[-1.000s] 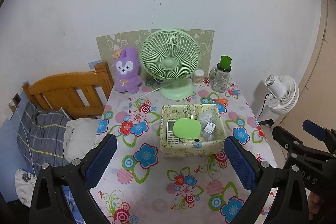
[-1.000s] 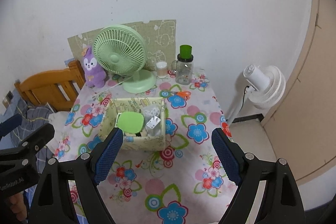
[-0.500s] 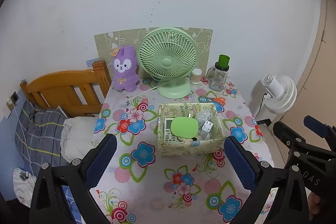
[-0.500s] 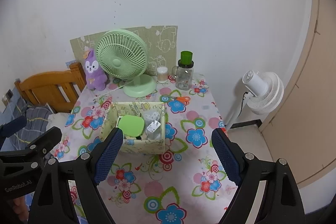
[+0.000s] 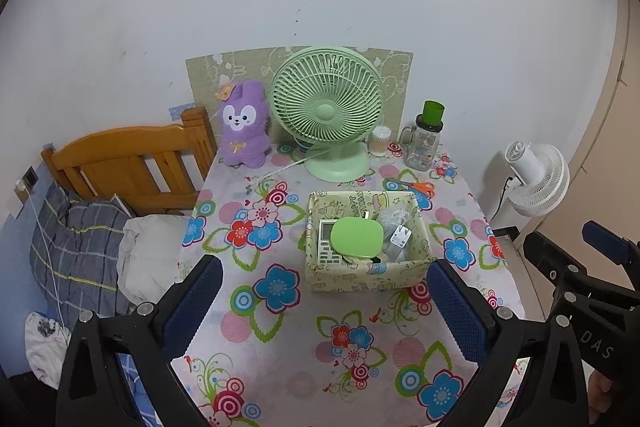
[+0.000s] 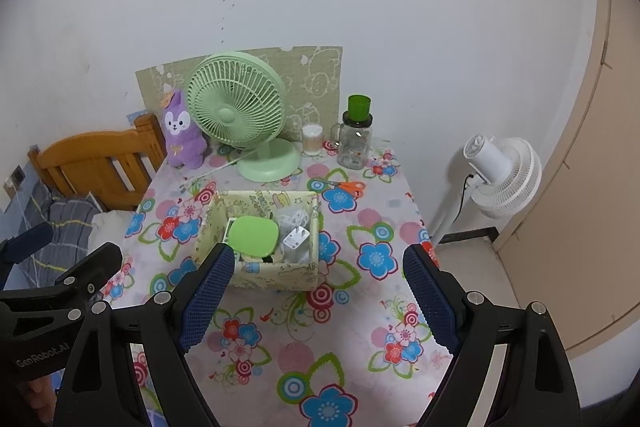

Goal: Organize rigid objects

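From the left wrist camera, the left gripper (image 5: 320, 301) hangs with its jaws wide and nothing between them, above the near part of the flowered table (image 5: 280, 347). The box (image 5: 368, 273) sits just beyond it, a little to the right of the midline, holding a green case (image 5: 356, 237), a calculator (image 5: 326, 245) and a white charger (image 5: 401, 238). The orange scissors (image 5: 418, 187) lie flat on the cloth past the box's far right corner, long axis running left to right, handles to the right. The right gripper (image 5: 600, 267) shows at the right edge. From the right wrist camera, the right gripper (image 6: 320, 291) is also wide and empty; the box (image 6: 276, 273) lies ahead and slightly left, the scissors (image 6: 342, 185) straight ahead beyond it. If the scissors go next, the right hand seems nearer, though the fisheye makes that hard to judge
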The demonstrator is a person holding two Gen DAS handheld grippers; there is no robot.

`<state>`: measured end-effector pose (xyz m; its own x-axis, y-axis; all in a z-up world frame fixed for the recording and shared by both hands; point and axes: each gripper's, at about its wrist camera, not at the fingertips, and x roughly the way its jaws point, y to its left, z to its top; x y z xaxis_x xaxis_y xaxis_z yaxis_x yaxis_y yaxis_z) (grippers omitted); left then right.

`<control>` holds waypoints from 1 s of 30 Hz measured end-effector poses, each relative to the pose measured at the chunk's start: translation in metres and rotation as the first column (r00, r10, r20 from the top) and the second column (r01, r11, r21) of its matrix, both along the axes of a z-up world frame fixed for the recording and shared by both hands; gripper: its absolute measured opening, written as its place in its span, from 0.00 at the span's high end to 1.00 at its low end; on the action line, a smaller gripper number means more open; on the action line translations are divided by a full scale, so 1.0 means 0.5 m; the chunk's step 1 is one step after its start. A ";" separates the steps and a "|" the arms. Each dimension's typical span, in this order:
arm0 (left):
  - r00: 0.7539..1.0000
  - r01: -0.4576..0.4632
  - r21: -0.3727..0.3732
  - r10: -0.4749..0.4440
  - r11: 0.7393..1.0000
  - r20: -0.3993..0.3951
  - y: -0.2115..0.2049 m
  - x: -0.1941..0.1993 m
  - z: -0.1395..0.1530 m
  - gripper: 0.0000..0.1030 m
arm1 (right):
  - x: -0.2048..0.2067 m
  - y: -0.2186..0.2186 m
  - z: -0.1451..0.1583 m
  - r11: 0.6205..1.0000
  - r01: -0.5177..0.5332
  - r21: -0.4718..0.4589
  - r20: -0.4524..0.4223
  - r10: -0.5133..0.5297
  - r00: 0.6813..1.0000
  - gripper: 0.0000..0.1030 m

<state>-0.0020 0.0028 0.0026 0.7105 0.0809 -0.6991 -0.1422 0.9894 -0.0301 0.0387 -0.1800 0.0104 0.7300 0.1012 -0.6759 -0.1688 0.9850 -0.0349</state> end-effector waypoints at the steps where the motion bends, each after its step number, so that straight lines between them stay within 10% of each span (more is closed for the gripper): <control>1: 1.000 -0.001 0.000 0.001 1.000 0.000 0.001 -0.001 -0.001 0.00 | -0.002 0.002 0.000 1.000 -0.002 -0.001 0.001 0.002 1.000 0.14; 30: 1.000 0.006 0.023 -0.006 1.000 -0.005 0.005 0.011 0.008 0.00 | 0.004 0.014 0.006 1.000 0.006 0.003 -0.003 -0.006 1.000 0.14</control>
